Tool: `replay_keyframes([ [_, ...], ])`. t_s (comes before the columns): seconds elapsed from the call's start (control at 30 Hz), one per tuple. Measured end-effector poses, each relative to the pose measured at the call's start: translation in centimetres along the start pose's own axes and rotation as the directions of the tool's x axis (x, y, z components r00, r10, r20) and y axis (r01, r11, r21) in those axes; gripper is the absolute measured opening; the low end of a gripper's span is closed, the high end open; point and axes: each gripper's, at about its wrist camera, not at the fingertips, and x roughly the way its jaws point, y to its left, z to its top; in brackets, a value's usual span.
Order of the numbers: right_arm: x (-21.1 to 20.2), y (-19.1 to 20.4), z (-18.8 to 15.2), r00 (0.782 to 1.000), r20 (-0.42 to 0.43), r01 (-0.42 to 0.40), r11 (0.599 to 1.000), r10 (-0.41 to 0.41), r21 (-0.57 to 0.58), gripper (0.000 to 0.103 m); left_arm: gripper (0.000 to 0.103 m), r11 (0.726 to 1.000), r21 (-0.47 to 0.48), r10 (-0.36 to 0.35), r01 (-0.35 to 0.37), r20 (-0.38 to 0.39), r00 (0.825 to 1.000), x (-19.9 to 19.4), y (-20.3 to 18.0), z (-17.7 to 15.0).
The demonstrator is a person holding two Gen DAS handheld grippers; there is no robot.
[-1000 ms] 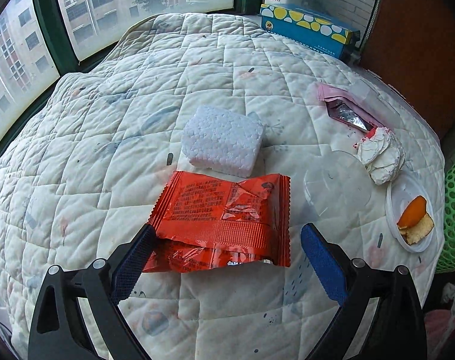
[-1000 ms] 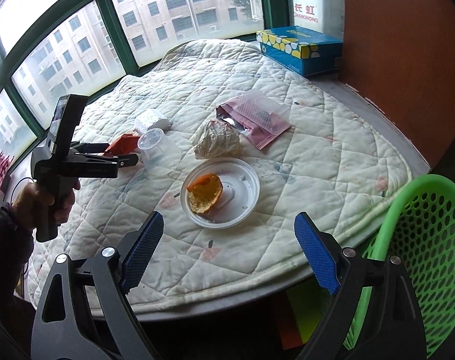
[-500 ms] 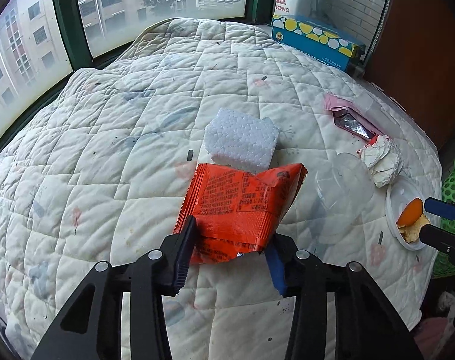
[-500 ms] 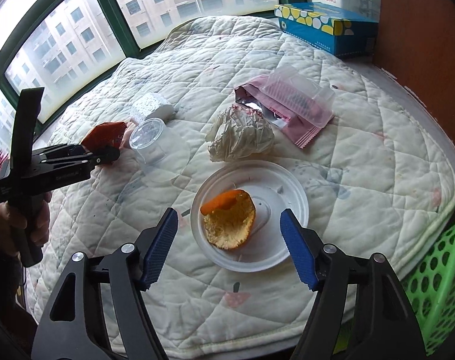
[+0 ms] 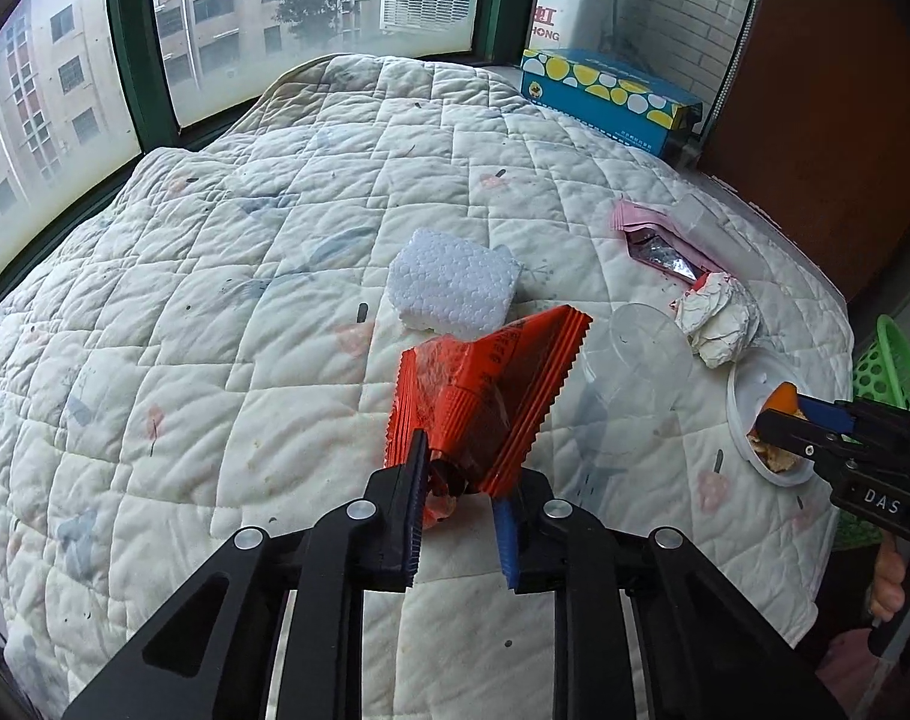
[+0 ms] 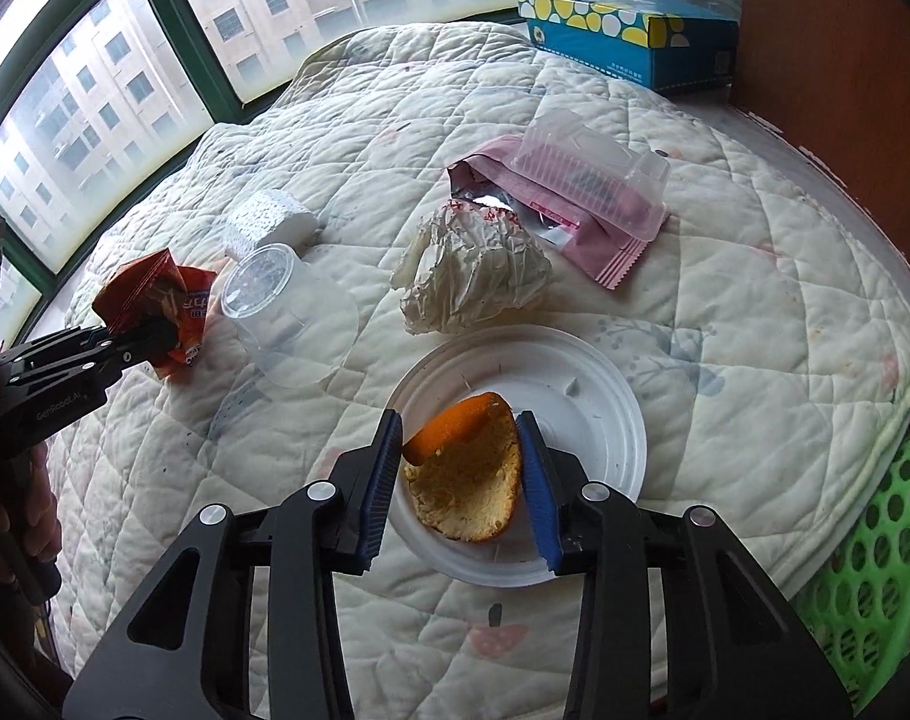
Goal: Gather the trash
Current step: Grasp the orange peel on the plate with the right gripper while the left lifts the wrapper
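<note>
A crumpled red snack wrapper (image 5: 484, 384) lies on the quilted table (image 5: 215, 300), pinched at its near end by my left gripper (image 5: 460, 474). Its jaws are closing, the pads press the foil and the wrapper has folded up between them. From the right wrist view the same left gripper (image 6: 155, 330) and wrapper (image 6: 155, 282) sit at the left. An orange peel (image 6: 466, 474) rests in a white plastic lid (image 6: 574, 384). My right gripper (image 6: 459, 426) is closing around the peel, a blue pad touching each side.
A white foam block (image 5: 455, 288), a clear cup (image 5: 640, 354) on its side, a crumpled paper ball (image 5: 718, 318) and a pink wrapper with a clear tray (image 6: 586, 192) lie on the quilt. A blue tissue box (image 5: 604, 96) stands at the back. A green basket (image 6: 874, 540) sits off the right edge.
Both grippers went from wide open to closed. The left one squeezed the flat red wrapper into a fold. The right one came down over the lid and clamped the orange peel.
</note>
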Motion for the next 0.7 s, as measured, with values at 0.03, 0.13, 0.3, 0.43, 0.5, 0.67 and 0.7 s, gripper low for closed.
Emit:
replay_keyframes([
  [0.03,-0.2,-0.1,0.0,1.000,0.006,-0.004,1.000,0.004,0.002,0.033,0.018,1.000,-0.002,-0.003,0.003,0.002,1.000,-0.2,-0.1,0.0],
  [0.13,-0.9,-0.2,-0.1,1.000,0.018,-0.010,1.000,0.010,-0.001,0.029,0.017,1.000,0.003,-0.007,0.007,0.014,1.000,-0.9,-0.4,-0.2],
  [0.3,-2.7,-0.5,-0.3,0.998,0.056,-0.034,0.999,0.033,0.009,0.027,0.016,1.000,0.000,-0.012,0.012,0.030,0.999,-2.5,-0.6,-0.5],
  [0.43,-4.5,-0.6,-0.2,0.995,0.090,-0.044,0.999,0.043,0.009,0.027,0.016,1.000,-0.004,-0.023,0.023,0.058,0.998,-4.4,-1.0,-0.6],
  [0.5,-5.5,-0.8,-0.3,0.993,0.109,-0.048,0.999,0.046,0.011,0.027,0.016,0.999,-0.005,-0.035,0.035,0.069,0.997,-5.2,-1.3,-0.6],
  [0.67,-8.4,-2.1,-0.6,0.987,0.157,-0.044,0.999,0.039,0.031,0.027,0.016,0.998,0.019,-0.069,0.068,0.085,0.994,-7.0,-3.1,-0.3],
  [0.7,-9.0,-2.5,-0.7,0.986,0.165,-0.040,0.999,0.033,0.036,0.027,0.016,0.997,0.025,-0.080,0.078,0.087,0.993,-7.2,-3.6,-0.1],
])
